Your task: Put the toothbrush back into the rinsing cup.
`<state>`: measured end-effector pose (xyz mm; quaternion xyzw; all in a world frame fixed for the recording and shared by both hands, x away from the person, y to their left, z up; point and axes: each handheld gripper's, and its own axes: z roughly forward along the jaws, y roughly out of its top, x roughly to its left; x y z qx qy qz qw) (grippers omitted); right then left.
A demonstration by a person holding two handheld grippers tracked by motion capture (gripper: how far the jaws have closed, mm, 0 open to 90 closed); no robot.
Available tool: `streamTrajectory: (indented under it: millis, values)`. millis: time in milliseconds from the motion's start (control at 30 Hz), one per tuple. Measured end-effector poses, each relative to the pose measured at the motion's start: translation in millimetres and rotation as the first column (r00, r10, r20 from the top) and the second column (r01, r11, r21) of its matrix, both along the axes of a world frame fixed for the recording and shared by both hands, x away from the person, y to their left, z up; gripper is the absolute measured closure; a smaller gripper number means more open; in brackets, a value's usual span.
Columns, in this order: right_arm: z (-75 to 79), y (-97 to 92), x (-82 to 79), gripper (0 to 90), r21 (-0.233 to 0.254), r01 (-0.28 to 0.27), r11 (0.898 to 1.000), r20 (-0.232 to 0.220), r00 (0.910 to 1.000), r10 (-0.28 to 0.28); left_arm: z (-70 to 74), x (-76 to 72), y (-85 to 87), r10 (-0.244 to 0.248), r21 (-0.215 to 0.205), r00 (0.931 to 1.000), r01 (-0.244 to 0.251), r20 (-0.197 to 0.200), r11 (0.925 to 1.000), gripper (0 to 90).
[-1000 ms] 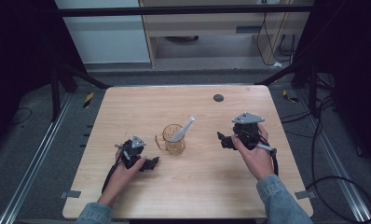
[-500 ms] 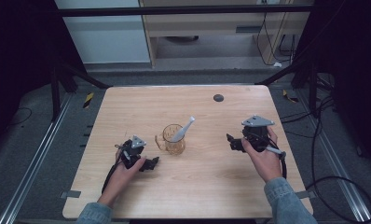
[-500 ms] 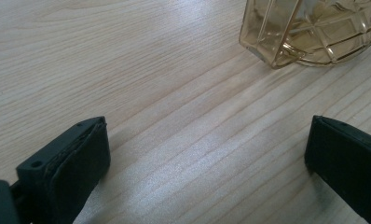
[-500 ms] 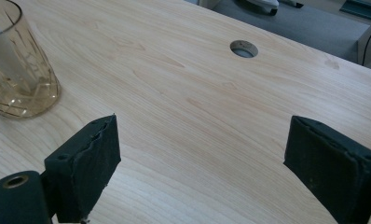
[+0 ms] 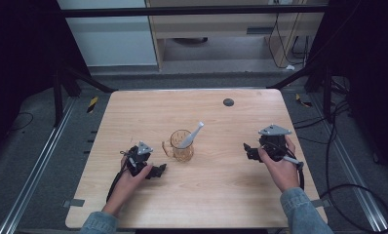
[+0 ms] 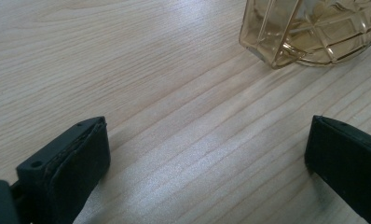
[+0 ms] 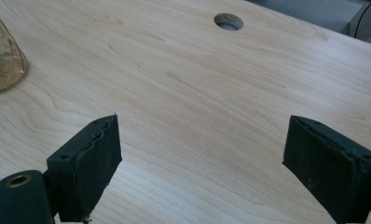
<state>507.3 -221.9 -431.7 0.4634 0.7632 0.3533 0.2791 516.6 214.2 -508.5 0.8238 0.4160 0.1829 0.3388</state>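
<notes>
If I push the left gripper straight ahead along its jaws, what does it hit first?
Probably the amber glass mug with the white spoon in it. In the left gripper view it stands ahead but right of centre, so the left gripper, jaws open over bare table, might only clip it or pass beside it.

This looks like a lab or a test room for recordings, not a home. A plain wooden table (image 5: 202, 195) stands inside a dark metal frame (image 5: 192, 9), with rails (image 5: 33, 185) on the grey floor (image 5: 31, 146) at its sides. Loose black cables (image 5: 348, 195) lie on the floor. Beyond the table there is a white cabinet (image 5: 109, 34) and a wooden desk (image 5: 216, 24) with more cables under it. The table has a round cable hole (image 5: 228, 102).
</notes>
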Motion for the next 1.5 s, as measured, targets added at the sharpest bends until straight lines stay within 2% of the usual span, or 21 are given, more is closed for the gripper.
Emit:
streamTrajectory:
  millis: [333, 867, 1033, 1500]
  values:
    - [-16.5, -12.6, 3.4, 11.6, -0.031, 0.019, 0.999, -0.027, 0.9994, -0.02, 0.0, 0.0, 0.0, 0.0, 0.0, 1.0, 0.0, 0.0, 1.0, 0.0]
    - [-39.2, -20.2, 13.5, 11.7, -0.035, 0.05, 0.998, -0.069, 0.9962, -0.053, 0.0, 0.0, 0.0, 0.0, 0.001, 1.0, 0.0, 0.0, 1.0, 0.0]
    - [-46.0, -18.6, 19.6, 12.2, -0.027, 0.047, 0.999, -0.072, 0.9962, -0.049, 0.0, 0.0, 0.0, 0.0, 0.001, 1.0, 0.0, 0.0, 1.0, 0.0]
    - [-63.9, -16.7, 39.9, 13.2, 0.052, 0.081, 0.995, -0.059, 0.9952, -0.078, 0.0, 0.0, 0.0, 0.0, 0.0, 1.0, 0.0, 0.0, 1.0, 0.0]
